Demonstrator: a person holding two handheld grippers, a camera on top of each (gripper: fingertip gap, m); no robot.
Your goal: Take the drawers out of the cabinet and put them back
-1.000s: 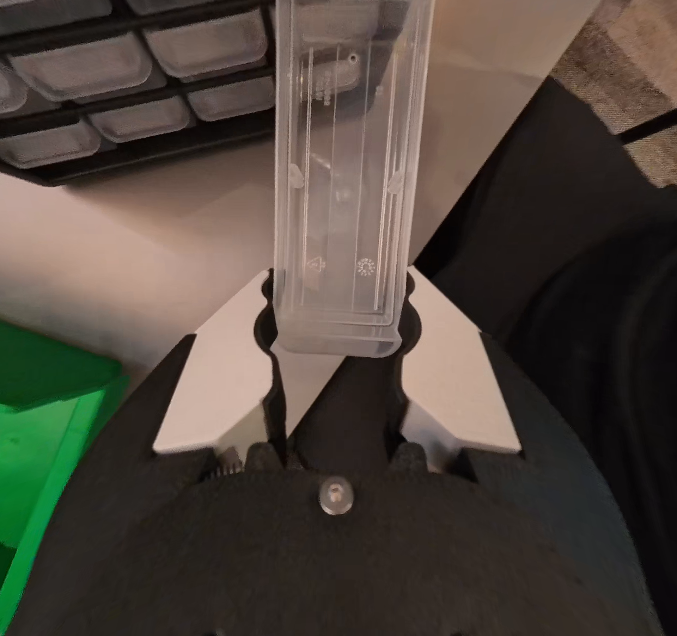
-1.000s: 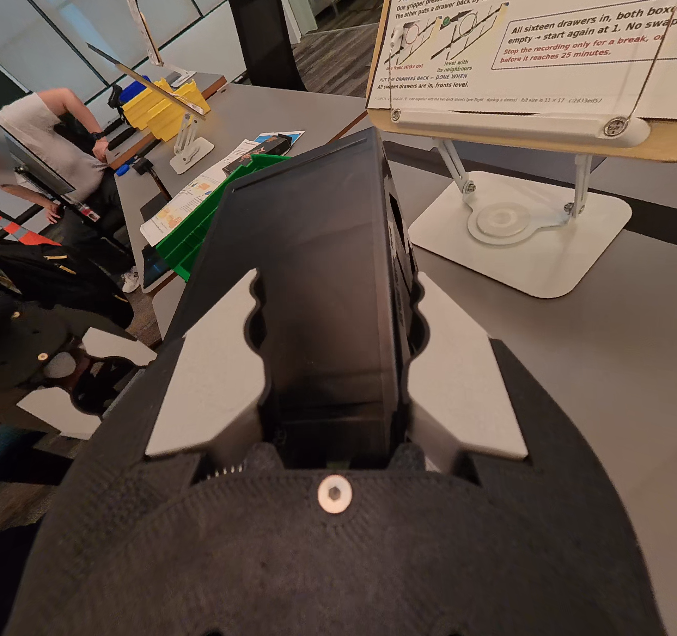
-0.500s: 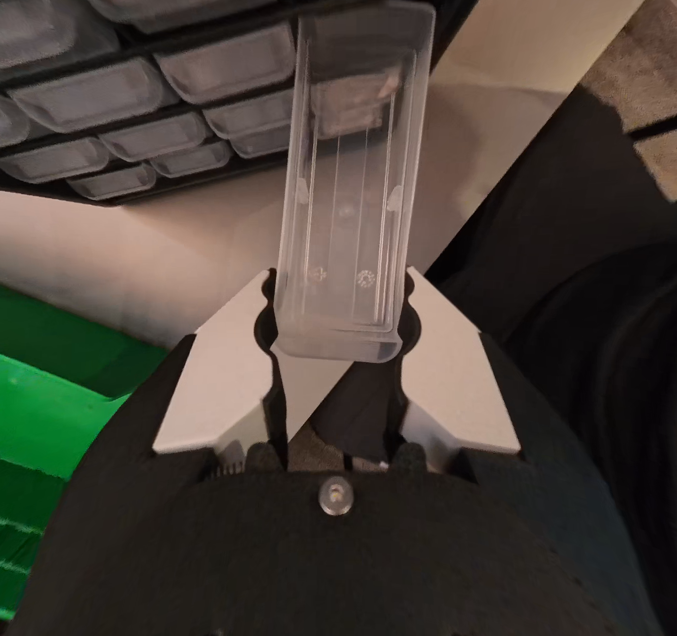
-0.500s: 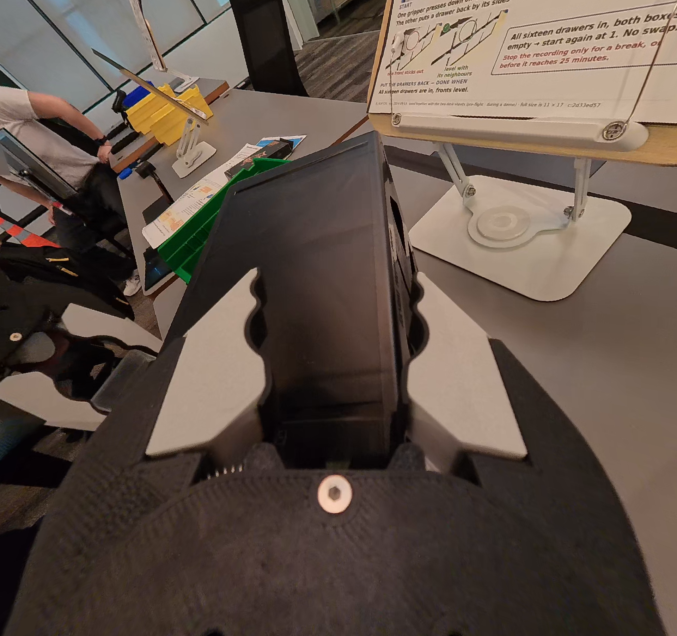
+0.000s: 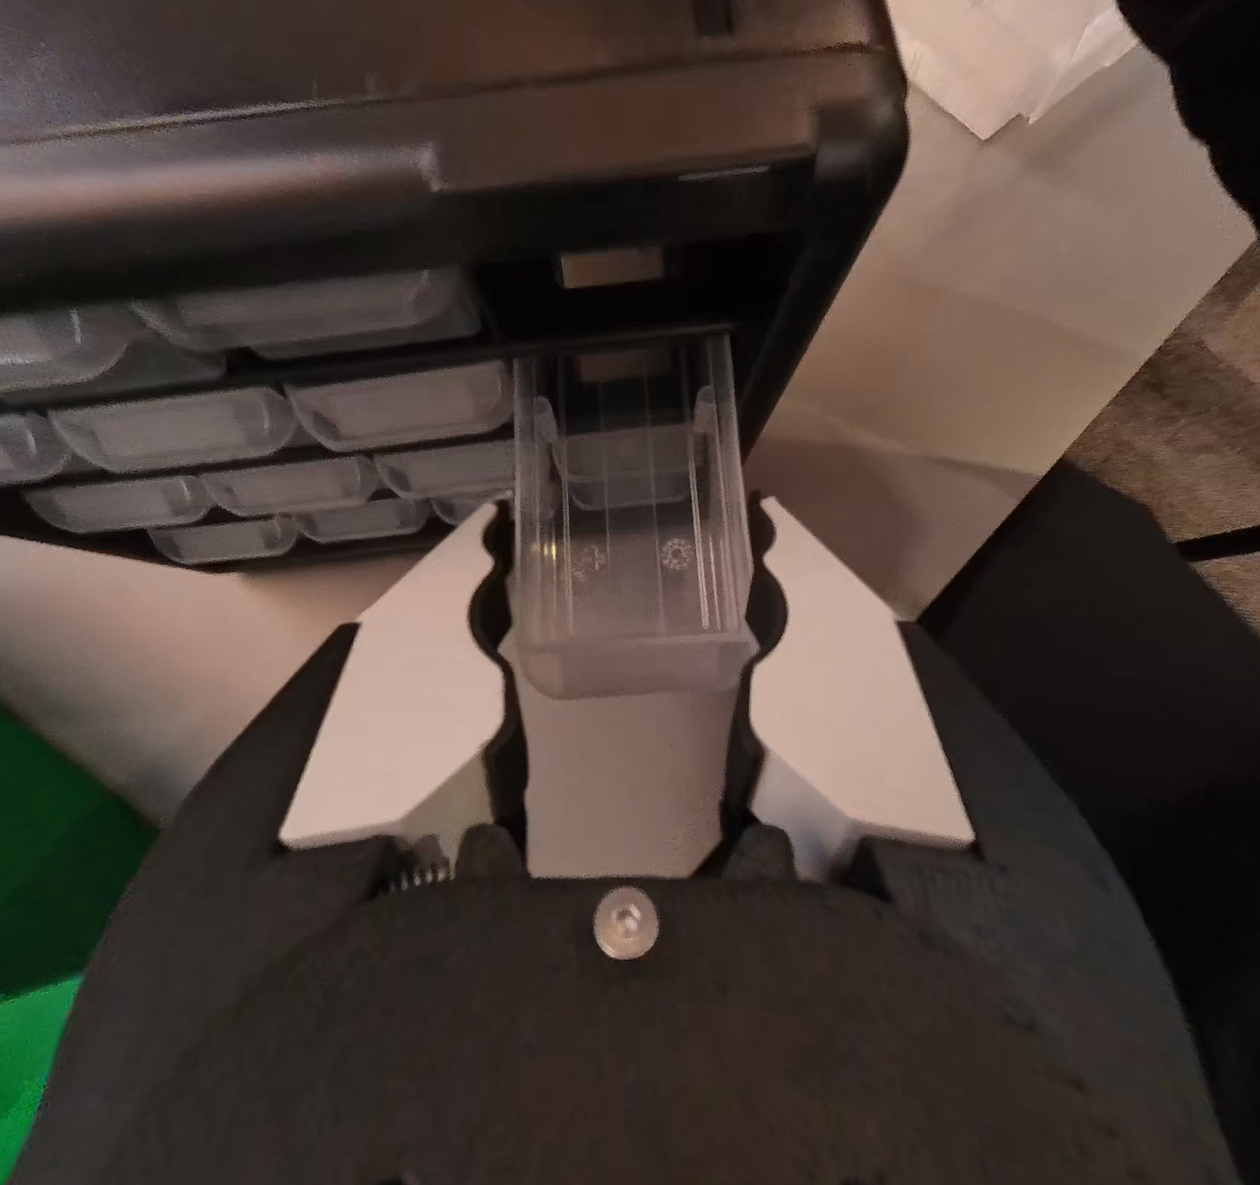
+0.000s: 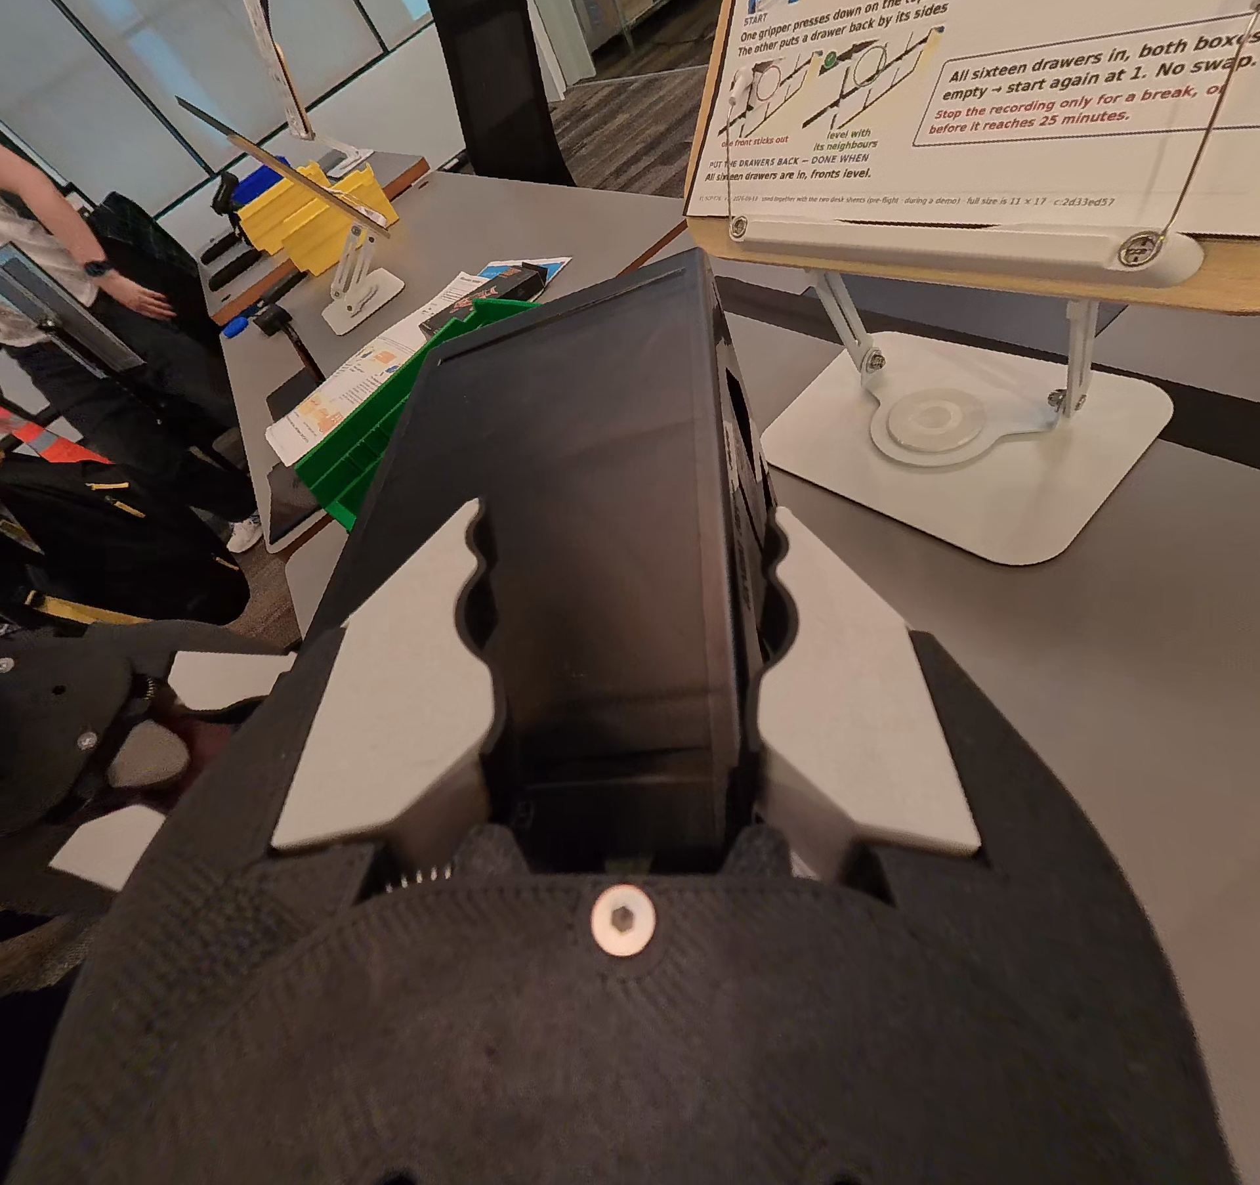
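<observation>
The left claw (image 5: 627, 579) grips the clear drawer (image 5: 624, 538) to slide it into the cabinet (image 5: 436, 129); the right claw (image 6: 631, 613) clamps the cabinet's top, steadying it.

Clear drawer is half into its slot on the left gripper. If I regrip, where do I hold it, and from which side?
Hold the clear drawer by its two long side walls near the front end, coming straight at the cabinet front. Those walls are flat and parallel, and the rear already sits in the slot. The left gripper has its jaws there now.

drawer (image 5: 627, 538) part-way in cabinet (image 5: 436, 197) right column | bin (image 5: 41, 879) left of cabinet
</observation>
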